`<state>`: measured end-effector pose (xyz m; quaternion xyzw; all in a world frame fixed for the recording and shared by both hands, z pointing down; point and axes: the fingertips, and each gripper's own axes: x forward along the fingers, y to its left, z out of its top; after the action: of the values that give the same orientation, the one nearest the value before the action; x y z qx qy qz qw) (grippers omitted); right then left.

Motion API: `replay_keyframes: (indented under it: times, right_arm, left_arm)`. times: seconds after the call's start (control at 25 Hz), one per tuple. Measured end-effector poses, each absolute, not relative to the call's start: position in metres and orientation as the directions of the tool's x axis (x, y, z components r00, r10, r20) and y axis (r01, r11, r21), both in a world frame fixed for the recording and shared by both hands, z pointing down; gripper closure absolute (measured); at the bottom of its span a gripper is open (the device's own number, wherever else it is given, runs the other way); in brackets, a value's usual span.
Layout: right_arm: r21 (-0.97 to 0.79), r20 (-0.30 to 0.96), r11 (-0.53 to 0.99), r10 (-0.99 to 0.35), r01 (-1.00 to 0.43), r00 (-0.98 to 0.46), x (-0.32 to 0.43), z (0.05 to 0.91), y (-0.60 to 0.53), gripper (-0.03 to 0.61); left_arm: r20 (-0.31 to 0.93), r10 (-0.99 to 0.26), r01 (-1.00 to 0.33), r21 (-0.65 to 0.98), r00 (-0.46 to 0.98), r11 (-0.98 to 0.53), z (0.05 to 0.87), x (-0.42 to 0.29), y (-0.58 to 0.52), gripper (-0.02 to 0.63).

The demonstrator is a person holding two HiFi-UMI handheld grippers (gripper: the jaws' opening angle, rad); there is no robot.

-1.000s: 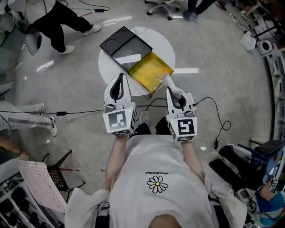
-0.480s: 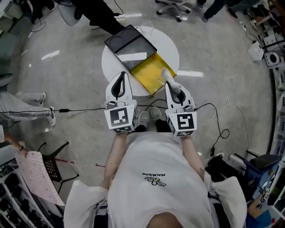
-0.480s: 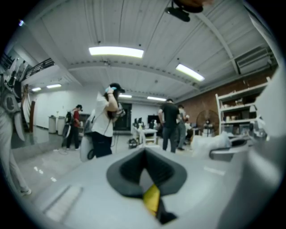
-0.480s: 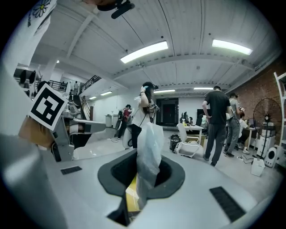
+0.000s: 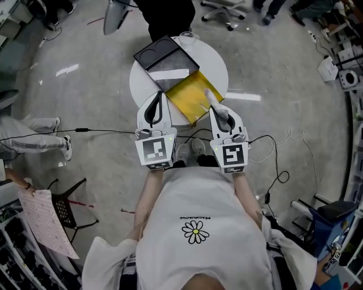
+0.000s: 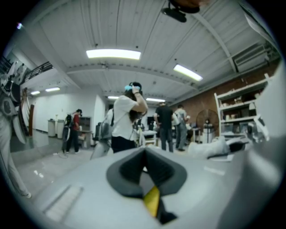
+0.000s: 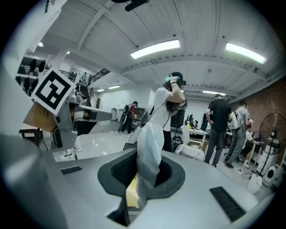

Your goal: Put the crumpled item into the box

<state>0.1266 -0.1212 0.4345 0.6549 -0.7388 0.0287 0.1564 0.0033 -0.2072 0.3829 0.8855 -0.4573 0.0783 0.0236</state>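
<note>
On a round white table (image 5: 218, 62) lies an open box: a black tray (image 5: 164, 56) with a white strip in it, and a yellow half (image 5: 190, 93) nearer me. My right gripper (image 5: 217, 109) is shut on a white crumpled item (image 5: 210, 97), which sticks up over the yellow half's near right edge. The right gripper view shows the crumpled item (image 7: 149, 143) standing up between the dark pads of the right gripper (image 7: 145, 176). My left gripper (image 5: 156, 96) hovers at the table's near left edge, shut and empty. In its own view the left gripper (image 6: 144, 164) has its pads together.
A clear cup (image 5: 188, 38) stands at the table's far edge. A person (image 5: 164, 11) stands behind the table, and another's legs (image 5: 34, 144) reach in at left. Cables (image 5: 102, 131) run over the floor. A black chair (image 5: 68, 212) is at lower left.
Both grippers have moved a little forward toward the table, the right one carrying the crumpled item over the yellow half's edge. People behind the table have shifted.
</note>
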Motion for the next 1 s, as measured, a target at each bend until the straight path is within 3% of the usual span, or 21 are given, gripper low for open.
replay_keyframes:
  times: [0.24,0.52,0.76,1.0]
  right_arm:
    - [0.386,0.453,0.325,-0.882,-0.864,-0.129,0.116,0.47,-0.131,0.534]
    - [0.59,0.613,0.584,-0.774,-0.558,-0.161,0.103,0.531,-0.159,0.534]
    - [0.621,0.718,0.722,-0.68,-0.306,-0.15,0.101,0.594,-0.192,0.534]
    - [0.563,0.81,0.804,-0.583,-0.192,-0.065,0.119,0.652,-0.217,0.532]
  left_arm:
    - [0.122,-0.83,-0.835,-0.024,0.544,-0.55,0.386,-0.007,-0.212,0.614]
    - [0.118,-0.874,-0.879,-0.012,0.471,-0.476,0.392,-0.031,-0.208,0.614]
    - [0.159,-0.894,-0.903,-0.037,0.418,-0.428,0.401,-0.054,-0.201,0.614]
    - [0.173,-0.909,-0.919,-0.043,0.38,-0.392,0.402,-0.066,-0.197,0.614]
